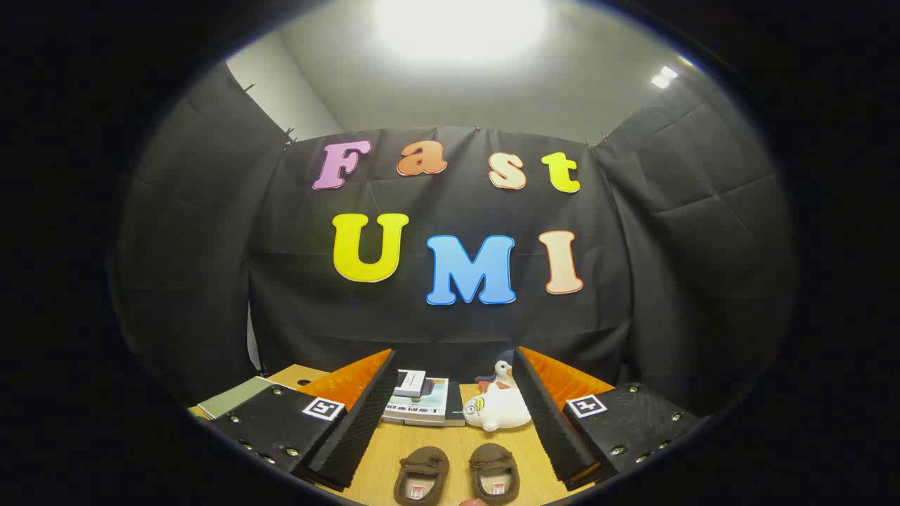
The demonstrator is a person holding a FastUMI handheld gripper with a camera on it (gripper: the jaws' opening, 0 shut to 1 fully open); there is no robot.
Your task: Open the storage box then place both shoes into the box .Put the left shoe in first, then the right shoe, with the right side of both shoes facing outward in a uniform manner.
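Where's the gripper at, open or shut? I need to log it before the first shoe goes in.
Gripper: open, holding nothing; the two brown shoes lie side by side on the table between its spread fingers.

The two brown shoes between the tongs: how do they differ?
The left-hand shoe lies nearer the books; the right-hand shoe lies before the white plush toy. The two shoes lie apart. Both are brown, toes pointing away, on the wooden table, between the open tongs.

Hand-held gripper (453,414): ribbed fingers (358,429), screwed plates (square markers), standing apart.
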